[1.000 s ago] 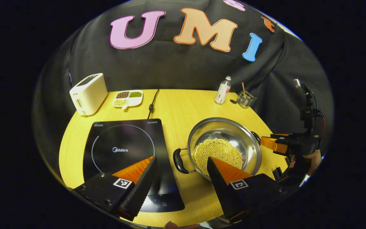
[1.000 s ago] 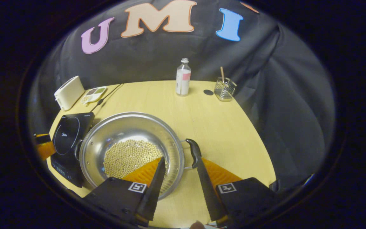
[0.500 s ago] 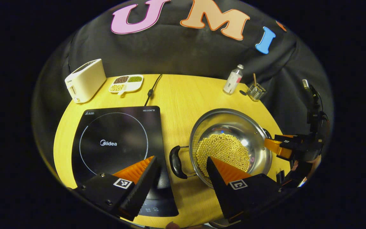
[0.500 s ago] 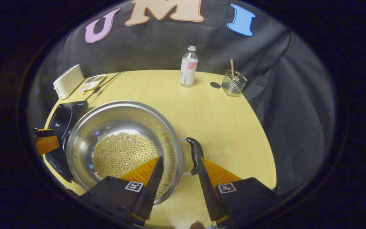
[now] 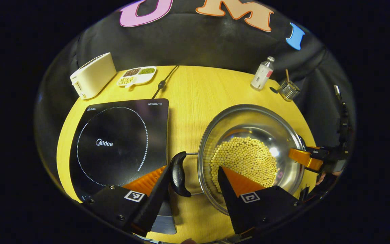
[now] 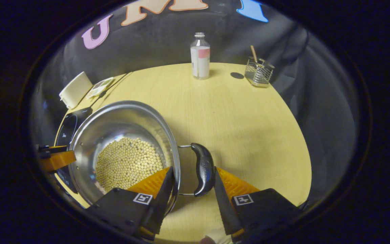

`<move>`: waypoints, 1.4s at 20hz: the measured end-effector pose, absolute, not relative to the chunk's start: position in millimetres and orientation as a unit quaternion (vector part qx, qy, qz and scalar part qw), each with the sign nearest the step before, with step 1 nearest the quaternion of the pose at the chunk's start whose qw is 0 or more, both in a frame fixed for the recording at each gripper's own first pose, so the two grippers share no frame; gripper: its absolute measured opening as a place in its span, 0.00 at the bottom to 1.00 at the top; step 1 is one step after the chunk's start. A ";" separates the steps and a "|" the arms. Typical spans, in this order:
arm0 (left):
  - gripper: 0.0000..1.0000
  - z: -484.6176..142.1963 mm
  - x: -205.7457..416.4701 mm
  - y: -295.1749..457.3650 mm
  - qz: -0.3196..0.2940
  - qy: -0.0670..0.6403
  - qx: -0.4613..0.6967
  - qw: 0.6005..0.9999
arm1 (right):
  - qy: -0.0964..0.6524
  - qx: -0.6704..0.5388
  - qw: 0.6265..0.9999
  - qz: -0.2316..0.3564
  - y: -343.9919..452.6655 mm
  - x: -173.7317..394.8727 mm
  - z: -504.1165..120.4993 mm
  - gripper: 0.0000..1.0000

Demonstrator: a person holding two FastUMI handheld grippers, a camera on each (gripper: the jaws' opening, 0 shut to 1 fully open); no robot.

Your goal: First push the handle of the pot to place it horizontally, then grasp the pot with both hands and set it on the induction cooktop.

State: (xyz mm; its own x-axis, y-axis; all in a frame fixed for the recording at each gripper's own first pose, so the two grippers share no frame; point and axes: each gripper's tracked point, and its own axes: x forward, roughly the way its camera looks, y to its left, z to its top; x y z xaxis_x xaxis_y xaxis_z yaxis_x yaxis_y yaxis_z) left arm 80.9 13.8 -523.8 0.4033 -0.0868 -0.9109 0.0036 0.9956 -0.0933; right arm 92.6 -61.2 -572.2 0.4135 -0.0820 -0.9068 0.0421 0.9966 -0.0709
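Round yellow table [image 5: 188, 95], induction cooktop [image 5: 120, 142], pot [image 5: 249, 149], toaster [image 5: 92, 74], divided dish [image 5: 136, 75], bottle [image 5: 262, 74], wire holder [image 5: 288, 90]

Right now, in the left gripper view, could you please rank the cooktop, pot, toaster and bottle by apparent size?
1. Cooktop and pot: look alike in size, so unranked.
2. Toaster, farther from the camera.
3. Bottle, smallest, also far back.

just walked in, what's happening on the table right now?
A person holds a gripper in each hand, one at each side handle of a steel pot of pale beans. The left gripper has its jaws open around the left handle; the right gripper has its jaws open around the right handle. Neither has closed yet. The pot sits on the table beside the induction cooktop, not on it.
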 end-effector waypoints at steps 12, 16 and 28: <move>0.63 -545.8 75.6 12.5 -0.024 0.572 -0.032 0.819 | 0.553 0.035 0.832 -0.031 -64.5 93.9 -580.7 0.47; 0.60 -537.4 69.4 11.6 -0.012 0.574 -0.044 0.817 | 0.550 0.047 0.834 -0.024 -62.0 91.6 -570.0 0.46; 0.60 -467.8 80.9 76.6 0.023 0.536 -0.004 0.844 | 0.534 0.078 0.842 0.026 12.5 111.9 -535.5 0.45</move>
State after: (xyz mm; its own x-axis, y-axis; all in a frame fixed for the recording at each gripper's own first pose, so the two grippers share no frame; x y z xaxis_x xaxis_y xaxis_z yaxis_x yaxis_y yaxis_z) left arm 80.9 76.6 -467.8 0.4238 0.0351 -0.9051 -0.0437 0.9989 0.0182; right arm 111.9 12.5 -535.5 0.4290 0.1279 -0.8942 0.0388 0.9864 0.1597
